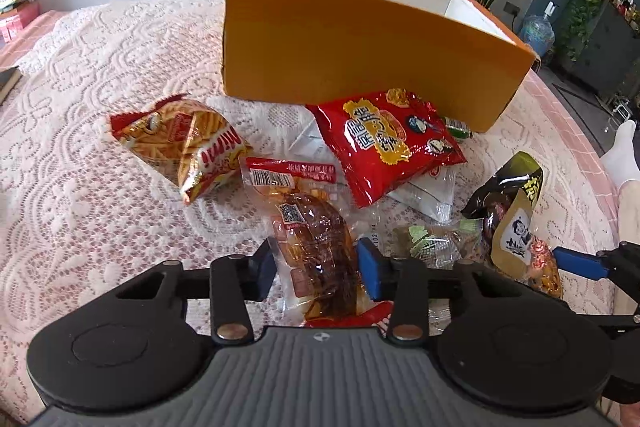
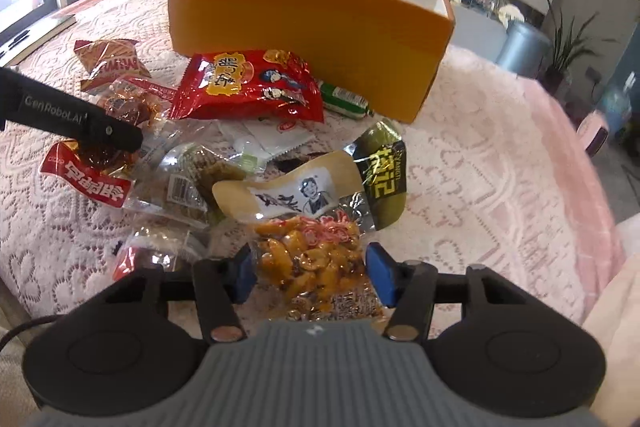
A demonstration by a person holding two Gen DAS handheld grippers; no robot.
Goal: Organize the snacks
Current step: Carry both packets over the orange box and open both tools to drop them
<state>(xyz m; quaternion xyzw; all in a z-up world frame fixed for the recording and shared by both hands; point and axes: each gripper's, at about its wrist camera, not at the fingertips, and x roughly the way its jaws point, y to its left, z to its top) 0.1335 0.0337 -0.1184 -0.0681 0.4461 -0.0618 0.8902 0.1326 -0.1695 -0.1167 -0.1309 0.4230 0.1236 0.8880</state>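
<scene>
Both hands are at the picking-up step, each with its jaws around a packet in the pile on the lace-covered bench [image 1: 100,75]. The left gripper [image 1: 316,267] has its blue pads pressed against the sides of a clear meat packet [image 1: 316,239], so it looks gripped, the packet still lying on the cloth. The right gripper [image 2: 312,277] straddles the clear end of a peanut packet [image 2: 316,259]; the left pad touches the film, but a sliver of gap shows at the right pad, so I would call it open around the packet and not yet clamped. The orange box [image 1: 352,47] stands open-topped just behind the pile, and nothing can be seen inside it from here. The red bag [image 1: 384,143] and the striped bag [image 1: 188,143] lie untouched in front of it. Next, I judge, the right jaws need to finish closing, then both packets must be lifted clear of their neighbours, carried over the box's near wall and let go inside.
</scene>
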